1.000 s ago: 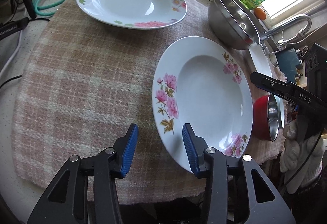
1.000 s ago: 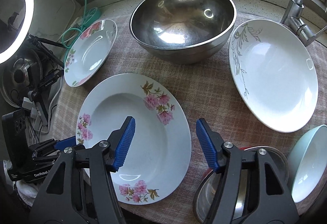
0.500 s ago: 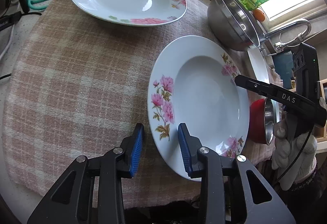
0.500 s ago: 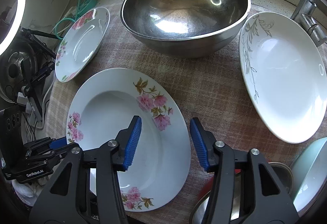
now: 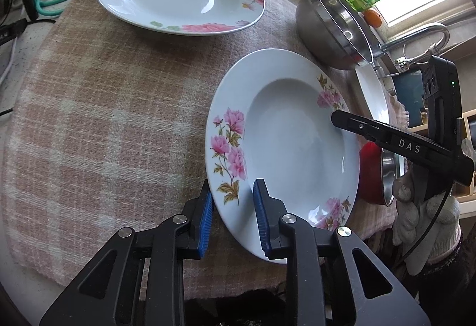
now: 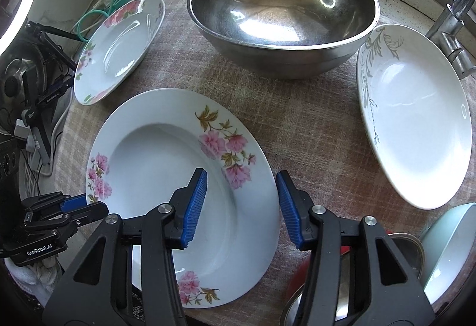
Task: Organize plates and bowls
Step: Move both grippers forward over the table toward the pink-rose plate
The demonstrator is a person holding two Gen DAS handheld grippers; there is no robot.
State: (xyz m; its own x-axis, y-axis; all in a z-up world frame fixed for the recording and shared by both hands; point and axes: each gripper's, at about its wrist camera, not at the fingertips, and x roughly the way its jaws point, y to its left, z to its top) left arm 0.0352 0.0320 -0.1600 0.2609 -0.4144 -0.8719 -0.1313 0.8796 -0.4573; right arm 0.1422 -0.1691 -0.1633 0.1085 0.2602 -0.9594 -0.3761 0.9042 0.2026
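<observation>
White deep plate (image 5: 285, 141) with pink flowers; left hand-held gripper (image 5: 233, 207) and right hand-held gripper (image 6: 242, 207) straddle its rim, unclosed.

A white deep plate with pink flower sprays (image 6: 166, 159) lies flat, nearest. A second white plate with pink blooms (image 6: 116, 49) sits far left. A large empty stainless steel bowl (image 6: 282, 7) stands upright behind, a white plate with grey leaf pattern (image 6: 416, 117) beside it.
</observation>
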